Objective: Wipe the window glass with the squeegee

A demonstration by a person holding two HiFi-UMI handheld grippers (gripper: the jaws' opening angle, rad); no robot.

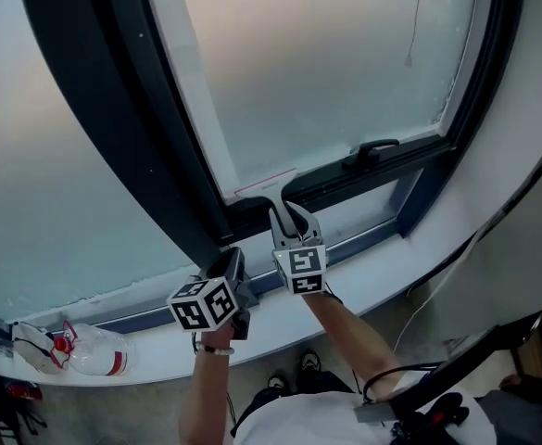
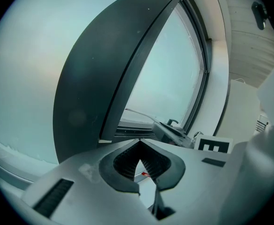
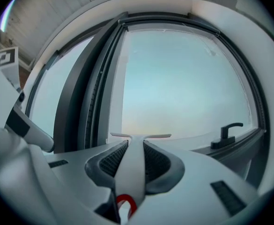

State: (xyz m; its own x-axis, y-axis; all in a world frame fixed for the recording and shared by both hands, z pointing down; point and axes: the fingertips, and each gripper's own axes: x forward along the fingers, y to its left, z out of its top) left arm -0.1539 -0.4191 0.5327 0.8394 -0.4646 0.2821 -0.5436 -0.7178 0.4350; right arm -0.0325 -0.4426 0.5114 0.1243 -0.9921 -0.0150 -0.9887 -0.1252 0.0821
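Note:
My right gripper (image 1: 286, 213) is shut on the white handle of the squeegee (image 1: 272, 190). Its blade lies across the bottom of the window glass (image 1: 326, 63), close to the lower frame. In the right gripper view the squeegee (image 3: 140, 138) runs straight out between the jaws, with its T-shaped head against the glass (image 3: 183, 83). My left gripper (image 1: 237, 269) hangs lower and to the left, next to the dark window post (image 1: 132, 109). Its jaws meet at the tips with nothing between them in the left gripper view (image 2: 139, 141).
A black window handle (image 1: 374, 148) sits on the lower frame right of the squeegee. A white sill (image 1: 363, 281) runs below the window. On its left end lie a clear plastic bottle (image 1: 94, 350) and a white-and-red thing (image 1: 35, 346). The person's feet (image 1: 294, 369) show below.

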